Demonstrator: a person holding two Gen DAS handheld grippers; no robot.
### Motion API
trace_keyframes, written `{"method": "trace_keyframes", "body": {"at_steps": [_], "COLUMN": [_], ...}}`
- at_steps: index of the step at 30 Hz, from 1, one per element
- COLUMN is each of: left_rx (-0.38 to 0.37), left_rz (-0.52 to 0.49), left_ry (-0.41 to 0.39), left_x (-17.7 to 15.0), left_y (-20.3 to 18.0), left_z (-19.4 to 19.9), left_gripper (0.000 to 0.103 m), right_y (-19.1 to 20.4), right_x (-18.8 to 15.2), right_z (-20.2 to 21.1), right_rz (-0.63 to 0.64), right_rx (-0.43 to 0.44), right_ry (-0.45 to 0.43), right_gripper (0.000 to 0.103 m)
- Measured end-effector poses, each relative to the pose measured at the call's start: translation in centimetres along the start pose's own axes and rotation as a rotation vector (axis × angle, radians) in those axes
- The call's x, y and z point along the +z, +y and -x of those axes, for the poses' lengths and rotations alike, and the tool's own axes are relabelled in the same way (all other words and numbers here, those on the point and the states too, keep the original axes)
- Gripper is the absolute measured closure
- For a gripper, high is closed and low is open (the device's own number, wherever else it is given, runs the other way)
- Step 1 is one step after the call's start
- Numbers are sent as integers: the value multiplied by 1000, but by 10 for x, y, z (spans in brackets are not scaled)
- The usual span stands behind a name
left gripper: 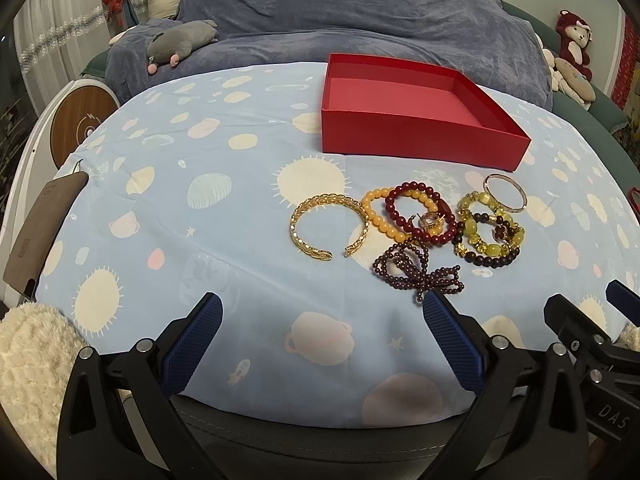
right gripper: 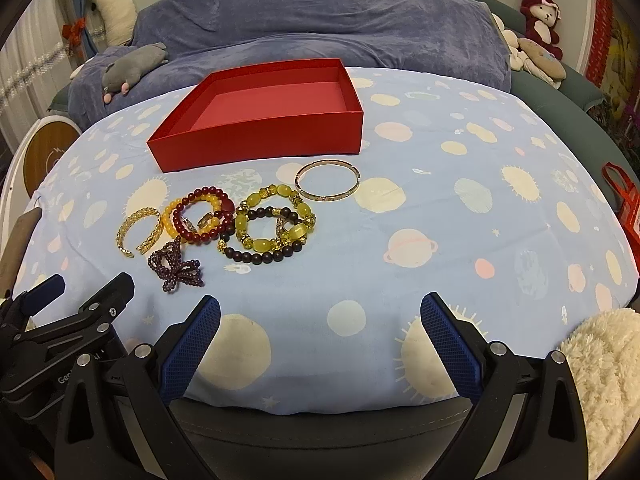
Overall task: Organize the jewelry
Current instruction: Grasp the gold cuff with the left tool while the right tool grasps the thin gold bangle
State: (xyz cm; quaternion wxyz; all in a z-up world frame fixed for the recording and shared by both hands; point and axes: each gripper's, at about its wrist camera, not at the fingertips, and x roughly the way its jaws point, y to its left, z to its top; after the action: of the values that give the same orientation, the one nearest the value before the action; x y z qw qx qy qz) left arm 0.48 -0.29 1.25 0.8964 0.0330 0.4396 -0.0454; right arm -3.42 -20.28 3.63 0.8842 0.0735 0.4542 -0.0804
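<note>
An empty red box (left gripper: pixel 416 136) (right gripper: pixel 264 140) stands on the blue planet-print cloth. In front of it lies a cluster of jewelry: a gold cuff (left gripper: pixel 329 225) (right gripper: pixel 140 232), an orange bead bracelet (left gripper: pixel 374 216), a dark red bead bracelet (left gripper: pixel 404 192) (right gripper: pixel 200 194), a purple bead strand (left gripper: pixel 416 270) (right gripper: pixel 176 266), yellow-green and dark bead bracelets (left gripper: pixel 488 236) (right gripper: pixel 272 228), and a thin gold bangle (left gripper: pixel 506 193) (right gripper: pixel 328 180). My left gripper (left gripper: pixel 322 308) is open and empty, near the cloth's front edge. My right gripper (right gripper: pixel 320 308) is open and empty, right of the cluster.
A blue blanket-covered sofa (left gripper: pixel 360 12) with a grey plush (left gripper: pixel 180 44) lies behind the table. A round white device (left gripper: pixel 80 120) stands at the left. Plush toys (right gripper: pixel 540 16) sit at the back right. A red bag (right gripper: pixel 624 200) hangs at the right edge.
</note>
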Motion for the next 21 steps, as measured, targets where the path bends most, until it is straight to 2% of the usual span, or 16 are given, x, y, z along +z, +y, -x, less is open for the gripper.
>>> {"method": "trace_keyframes", "body": {"at_steps": [15,19,21], "left_rx": [31,7,6], "left_rz": [24,25,14], "left_ry": [75,143,136], "left_x": [43,45,46], "left_y": [7,5,3], "left_z": [-54,-70,-69], "left_gripper": [8,27,28], "right_y": [-5,-5,-5], "right_x": [19,21,22], "right_z": [-12,-15,-17], "right_rz": [-18,-20,-25], "right_rx": [3,-1,-1], "right_ry": [23,27,32], "right_gripper": [7,7,7]}}
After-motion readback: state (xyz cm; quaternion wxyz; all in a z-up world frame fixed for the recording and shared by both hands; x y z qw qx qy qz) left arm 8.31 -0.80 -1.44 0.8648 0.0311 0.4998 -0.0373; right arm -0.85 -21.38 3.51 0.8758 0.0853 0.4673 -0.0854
